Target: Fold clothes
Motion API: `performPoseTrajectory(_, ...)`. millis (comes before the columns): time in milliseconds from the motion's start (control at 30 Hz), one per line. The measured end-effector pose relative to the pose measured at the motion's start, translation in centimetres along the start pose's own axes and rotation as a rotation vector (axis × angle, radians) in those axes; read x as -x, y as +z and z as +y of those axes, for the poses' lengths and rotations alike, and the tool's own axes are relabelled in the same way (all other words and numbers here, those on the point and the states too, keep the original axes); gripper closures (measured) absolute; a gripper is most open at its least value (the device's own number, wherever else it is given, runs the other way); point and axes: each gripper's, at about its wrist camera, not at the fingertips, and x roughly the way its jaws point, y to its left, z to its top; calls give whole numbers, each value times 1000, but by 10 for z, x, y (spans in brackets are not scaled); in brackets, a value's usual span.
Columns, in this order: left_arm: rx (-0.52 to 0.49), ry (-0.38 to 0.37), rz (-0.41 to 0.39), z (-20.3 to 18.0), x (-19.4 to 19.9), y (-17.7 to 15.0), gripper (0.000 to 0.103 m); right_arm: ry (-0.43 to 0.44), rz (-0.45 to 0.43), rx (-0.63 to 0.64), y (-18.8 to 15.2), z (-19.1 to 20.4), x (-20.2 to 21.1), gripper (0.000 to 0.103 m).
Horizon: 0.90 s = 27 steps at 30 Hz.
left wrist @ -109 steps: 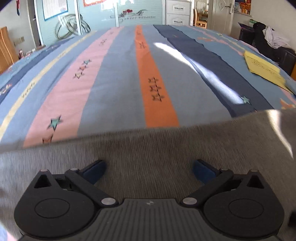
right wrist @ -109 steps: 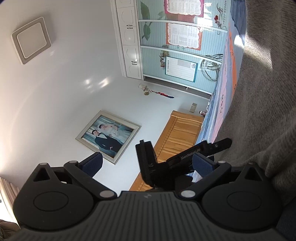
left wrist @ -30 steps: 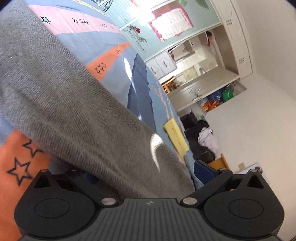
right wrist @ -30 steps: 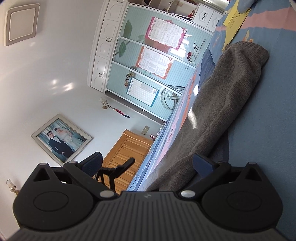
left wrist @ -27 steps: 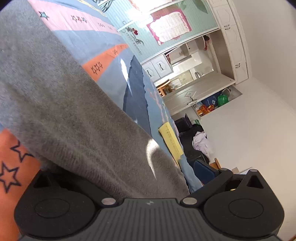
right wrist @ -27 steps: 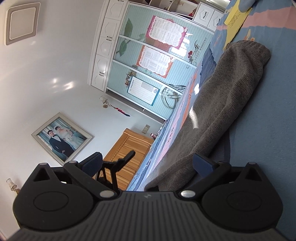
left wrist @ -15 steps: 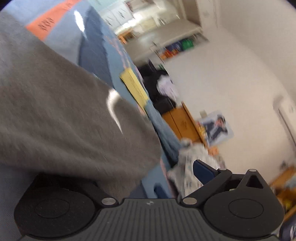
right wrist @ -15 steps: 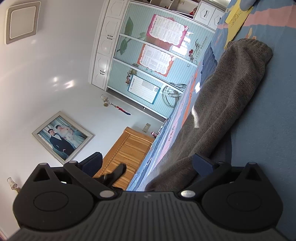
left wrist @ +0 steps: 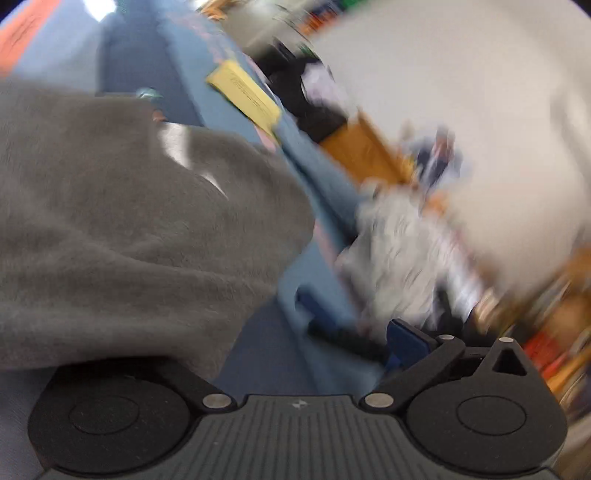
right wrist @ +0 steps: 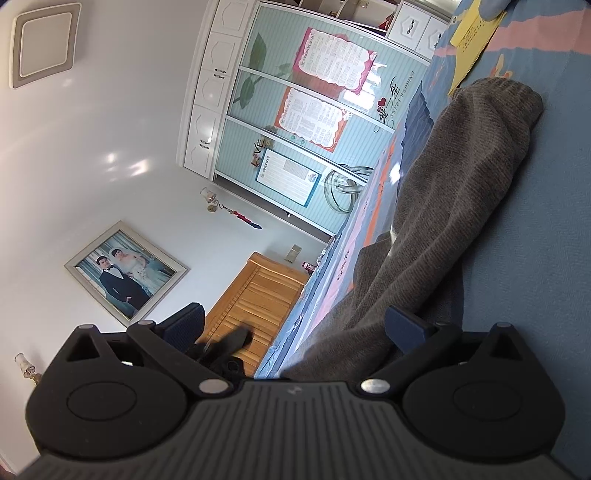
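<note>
A grey knitted sweater (left wrist: 122,221) lies on the striped bedsheet (left wrist: 147,48) and fills the left of the blurred left wrist view. It drapes over my left gripper's (left wrist: 291,343) left finger, which is hidden; the right fingertip (left wrist: 406,339) is bare and far off, so the jaws stand wide open. In the right wrist view the sweater (right wrist: 461,192) runs as a long folded band from the lower middle up to the right. My right gripper (right wrist: 295,321) is open, with the band's near end lying between its fingers, close to the right fingertip (right wrist: 402,321).
A yellow paper (left wrist: 243,96) lies on the bed near its far edge, also visible as the yellow paper (right wrist: 476,33). A wooden headboard (right wrist: 258,302) and a wardrobe (right wrist: 314,110) stand behind. Blurred clutter (left wrist: 406,240) sits beside the bed. A dark part of the other gripper (right wrist: 221,343) shows low left.
The left wrist view has swung fast to the right, from the wardrobe towards the room's side, and is now blurred. The right gripper has barely moved; the other gripper's dark shape sank lower.
</note>
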Motion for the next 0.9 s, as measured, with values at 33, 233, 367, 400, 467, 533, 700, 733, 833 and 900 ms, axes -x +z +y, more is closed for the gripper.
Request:
performPoseTrajectory(33,33,-2,-29,4,2,1,1,-1,0,-1,0,0,0,0)
performPoseTrajectory(233,77,64,-119,9,7,-3,1,-102,38,53,0,16,2,0)
performPoseTrajectory(367,69,58,-165,7,11,-14,1,-212,82,126,3,29,-4,0)
performPoseTrajectory(400,88,49,-191,10,12,-16,1,-225,93,140,5,33,-6,0)
performPoseTrajectory(467,116,22,-249,17,15,-22,1,-201,126,202,12,43,-15,0)
performPoseTrajectory(533,139,-7,-310,24,20,-29,1,-253,166,361,20,61,-31,0)
performPoseTrajectory(700,220,-93,-461,43,33,-40,1,-421,341,873,20,98,-109,0)
performPoseTrajectory(733,244,-123,-482,49,37,-40,1,-378,376,886,26,99,-123,0)
performPoseTrajectory(833,278,-171,-486,55,49,-40,1,-244,467,803,48,92,-164,0)
performPoseTrajectory(900,282,-190,-473,56,54,-37,1,-245,526,875,48,92,-193,0)
